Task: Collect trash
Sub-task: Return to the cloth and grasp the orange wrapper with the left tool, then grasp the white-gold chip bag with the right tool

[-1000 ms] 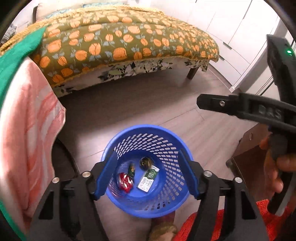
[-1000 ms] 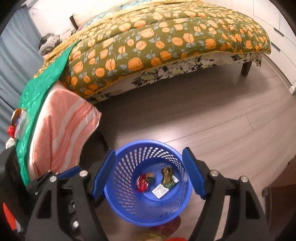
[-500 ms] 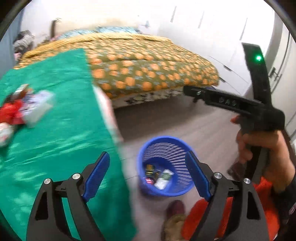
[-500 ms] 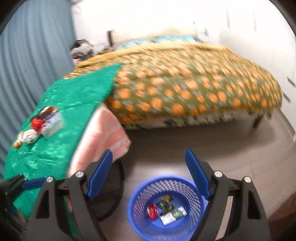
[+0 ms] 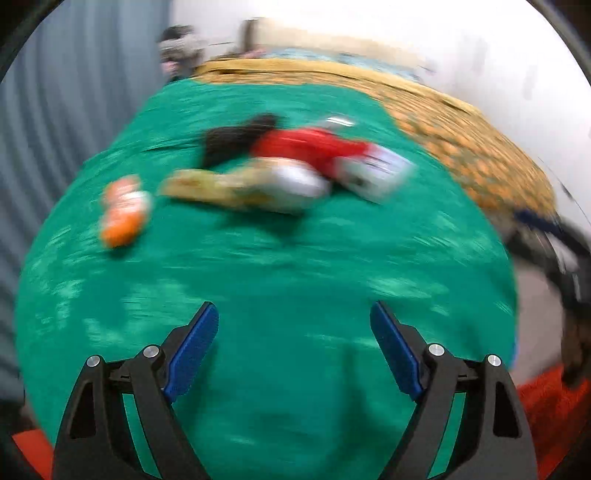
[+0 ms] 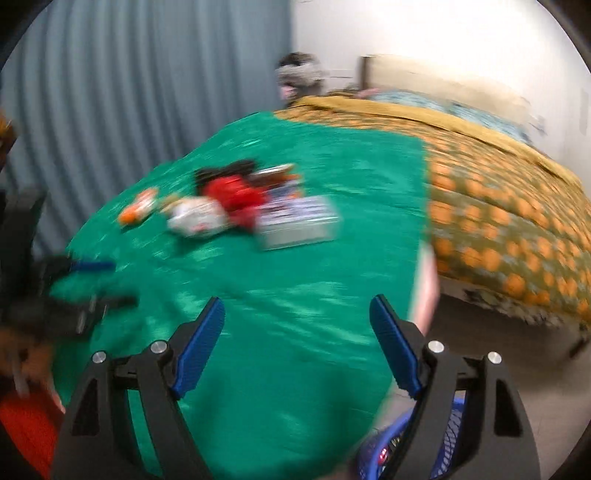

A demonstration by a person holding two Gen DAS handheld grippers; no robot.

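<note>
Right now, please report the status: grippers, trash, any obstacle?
Left hand-held gripper open, empty. Right hand-held gripper open, empty. Trash pile on green cloth, untouched. Frames blurred; path looks free.

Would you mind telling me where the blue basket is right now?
Only the right wrist view shows the blue basket: at the bottom edge, right of centre, below the green cloth and partly behind the right gripper.

Grey pleated curtain (image 6: 129, 92) along the left; white wall (image 6: 443, 33) behind; bed (image 6: 498, 192) under an orange-flowered cover at right; green cloth (image 6: 295, 295) spread in front; pale floor (image 6: 546, 387) beneath.
</note>
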